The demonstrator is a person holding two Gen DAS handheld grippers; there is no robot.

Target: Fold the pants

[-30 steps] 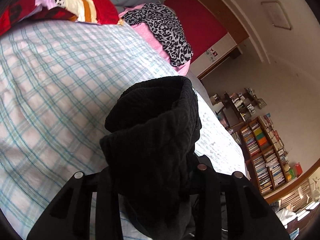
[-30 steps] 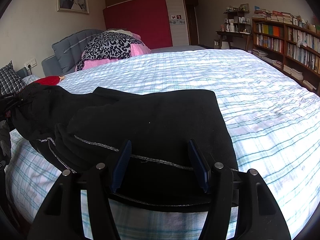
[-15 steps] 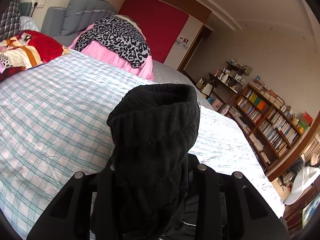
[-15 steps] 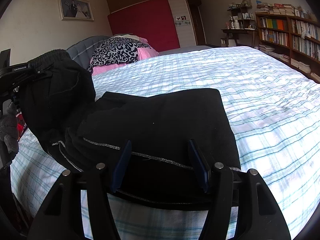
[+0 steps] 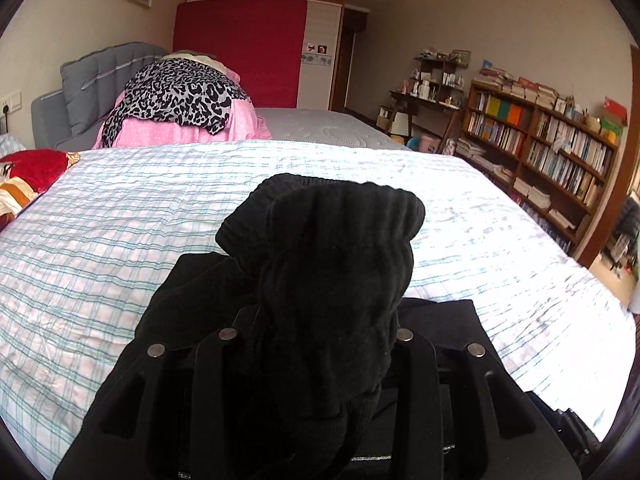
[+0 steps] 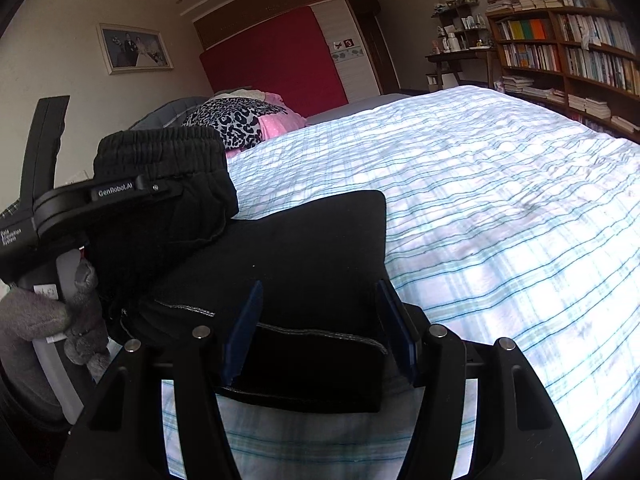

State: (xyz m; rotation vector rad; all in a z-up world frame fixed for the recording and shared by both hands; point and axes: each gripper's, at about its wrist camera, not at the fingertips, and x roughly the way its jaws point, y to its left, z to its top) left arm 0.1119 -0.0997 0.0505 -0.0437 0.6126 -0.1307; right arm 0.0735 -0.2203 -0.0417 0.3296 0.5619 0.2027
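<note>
The left gripper (image 6: 156, 184), clenched on the bunched waistband (image 5: 320, 216) of the black pants (image 6: 304, 248), has swung across from the left edge of the bed (image 6: 500, 208) over the last second, and now holds that end lifted above the folded part lying on the plaid cover, just beside the right gripper (image 6: 320, 324). Its view has rolled level, so the bookshelf (image 5: 552, 144) and red panel (image 5: 240, 48) now stand upright. The right gripper has barely shifted: its jaws stay spread apart over the near edge of the folded pants, pads on either side without pressing.
</note>
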